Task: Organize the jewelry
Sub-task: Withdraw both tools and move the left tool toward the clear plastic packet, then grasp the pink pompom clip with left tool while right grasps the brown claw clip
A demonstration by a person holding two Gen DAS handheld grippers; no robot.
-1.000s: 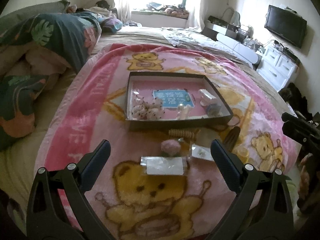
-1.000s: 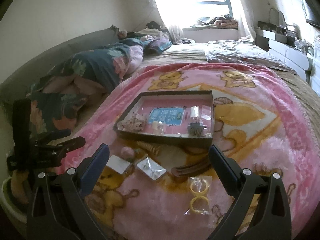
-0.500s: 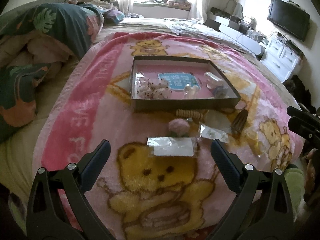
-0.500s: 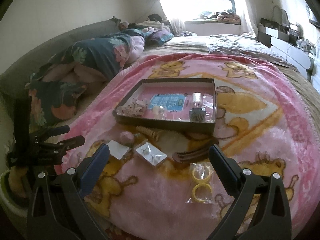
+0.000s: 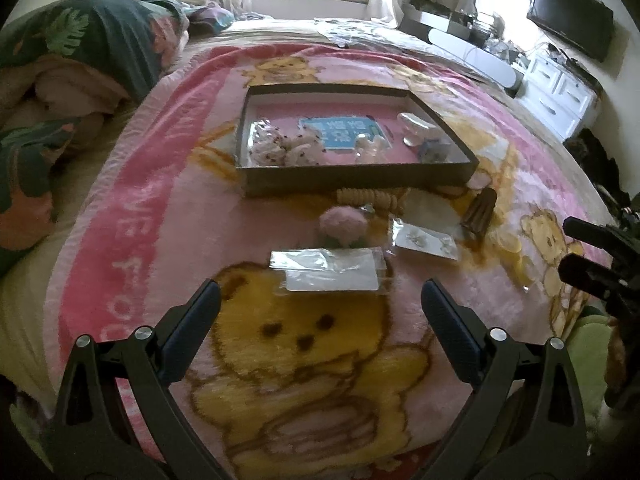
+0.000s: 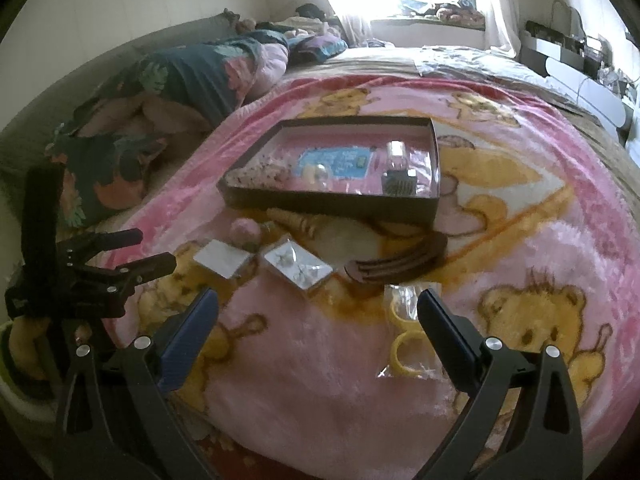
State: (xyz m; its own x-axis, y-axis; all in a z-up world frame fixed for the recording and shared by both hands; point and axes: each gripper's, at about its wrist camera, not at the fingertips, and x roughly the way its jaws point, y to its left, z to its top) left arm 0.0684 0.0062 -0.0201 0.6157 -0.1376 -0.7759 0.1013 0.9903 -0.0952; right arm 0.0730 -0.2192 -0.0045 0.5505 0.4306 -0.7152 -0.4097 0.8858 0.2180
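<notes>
A dark shallow box (image 5: 360, 178) (image 6: 332, 202) sits on a pink bear blanket and holds a blue card, a pale beaded piece and small packets. In front of it lie a clear flat packet (image 5: 330, 270) (image 6: 222, 258), an earring packet (image 5: 426, 240) (image 6: 298, 266), a pink pompom (image 5: 344, 222) (image 6: 245, 230), a beige beaded band (image 5: 370, 198), a brown hair comb (image 5: 480, 210) (image 6: 396, 264) and a bag of yellow rings (image 6: 406, 340). My left gripper (image 5: 320, 300) is open, just short of the clear packet. My right gripper (image 6: 318, 308) is open and empty above the blanket, beside the ring bag.
A rolled floral quilt (image 5: 80, 52) lies along the left of the bed. White drawers (image 5: 560, 92) and a wall TV (image 5: 572, 16) stand at the right. The blanket's near edge drops off below both grippers.
Both grippers have moved forward and lower toward the items on the blanket; the items look larger and closer. Both stay open and empty.
</notes>
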